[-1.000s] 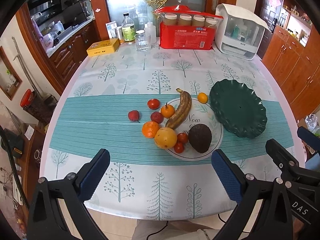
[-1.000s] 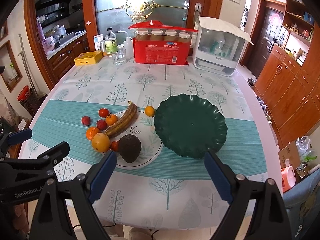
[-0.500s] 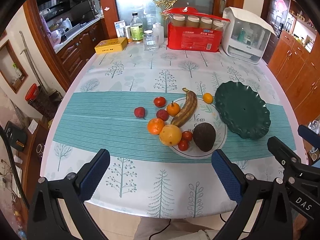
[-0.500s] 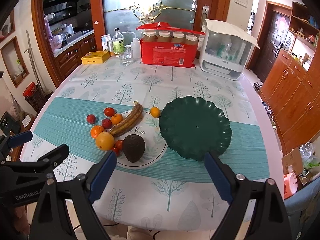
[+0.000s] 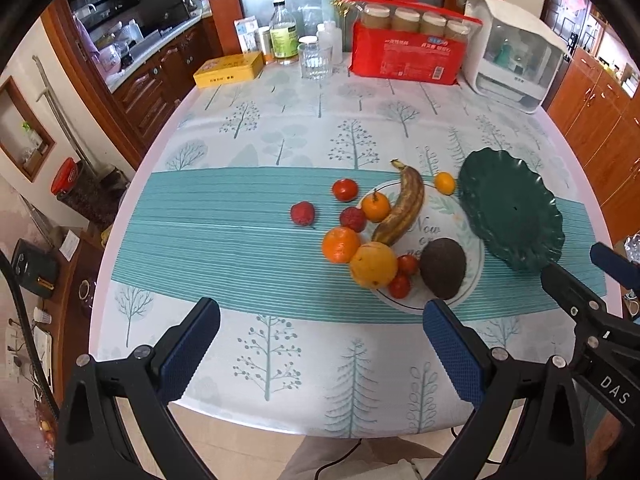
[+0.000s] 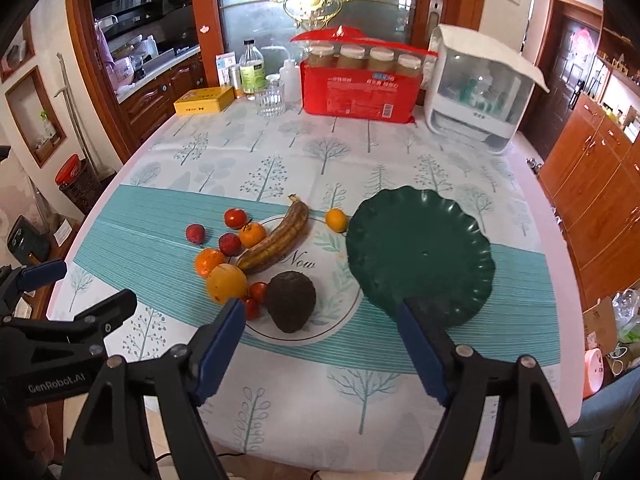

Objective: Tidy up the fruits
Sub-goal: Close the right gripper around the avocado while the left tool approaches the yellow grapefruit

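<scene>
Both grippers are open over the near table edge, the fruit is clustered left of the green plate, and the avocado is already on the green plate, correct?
Not quite. The avocado is not on the green plate; it lies on the table's printed white circle beside it, as the right wrist view shows. The plate holds nothing. The rest stands: left gripper and right gripper are open.

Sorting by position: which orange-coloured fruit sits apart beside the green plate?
The small orange, alone past the banana's stem end, nearly touching the green plate.
</scene>
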A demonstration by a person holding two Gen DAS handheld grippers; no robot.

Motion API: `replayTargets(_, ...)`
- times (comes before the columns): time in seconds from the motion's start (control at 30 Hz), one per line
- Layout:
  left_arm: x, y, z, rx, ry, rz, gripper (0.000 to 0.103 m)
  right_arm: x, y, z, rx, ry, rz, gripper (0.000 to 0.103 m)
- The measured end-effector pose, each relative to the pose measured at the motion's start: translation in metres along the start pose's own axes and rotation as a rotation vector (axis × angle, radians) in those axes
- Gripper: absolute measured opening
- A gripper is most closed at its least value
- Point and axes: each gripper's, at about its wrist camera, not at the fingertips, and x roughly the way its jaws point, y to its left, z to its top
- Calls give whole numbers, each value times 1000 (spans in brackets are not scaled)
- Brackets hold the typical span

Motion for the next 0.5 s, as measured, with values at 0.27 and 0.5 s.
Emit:
replayTargets(0.27, 38, 18, 23, 17, 74, -26, 101, 27, 3, 9, 45, 79, -17, 68)
replayTargets(0.5, 76, 6, 26, 89, 141, -98, 94, 60, -6, 4, 103, 152, 11, 68)
